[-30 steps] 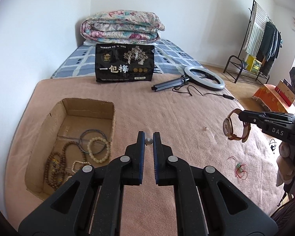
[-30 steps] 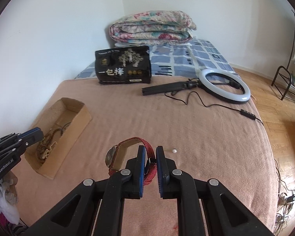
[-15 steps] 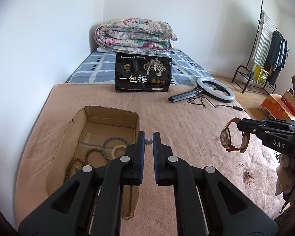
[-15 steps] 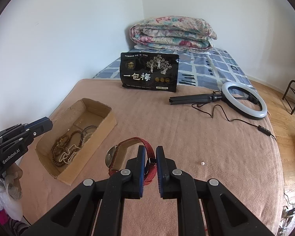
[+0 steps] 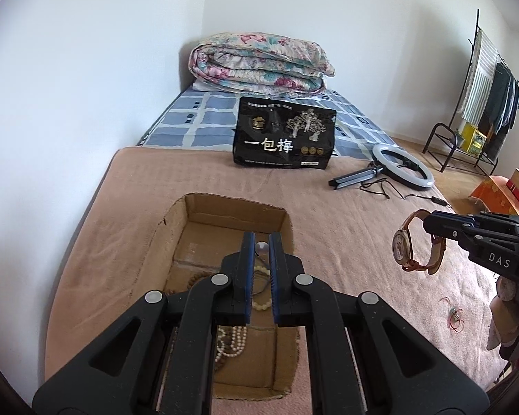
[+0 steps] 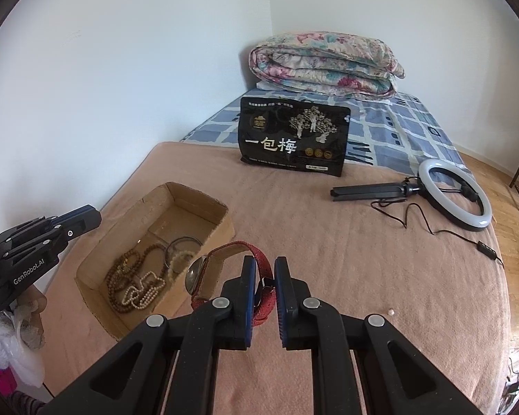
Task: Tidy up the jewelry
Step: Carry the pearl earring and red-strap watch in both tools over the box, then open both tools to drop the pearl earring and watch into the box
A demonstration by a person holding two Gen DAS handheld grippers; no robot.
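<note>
My left gripper (image 5: 261, 240) is shut on a small pearl bead (image 5: 261, 248) and hangs over the open cardboard box (image 5: 204, 207) on the pink blanket. Bead necklaces (image 5: 230, 342) and bangles lie in the box. My right gripper (image 6: 262, 265) is shut on the red strap of a wristwatch (image 6: 225, 269), just right of the box (image 6: 221, 223). The watch (image 5: 411, 245) also shows in the left wrist view, held in the air by the right gripper (image 5: 432, 223). The left gripper (image 6: 86, 218) shows at the left edge of the right wrist view.
A loose pearl (image 6: 391, 311) lies on the blanket at the right. A red-green trinket (image 5: 454, 314) lies near the bed's right edge. A black snack bag (image 6: 294, 136), ring light with tripod (image 6: 453, 193) and folded quilt (image 6: 328, 65) are further back.
Both grippers have moved left. My left gripper with the bead has come from right of the box to over its inside. My right gripper with the watch is nearer the box.
</note>
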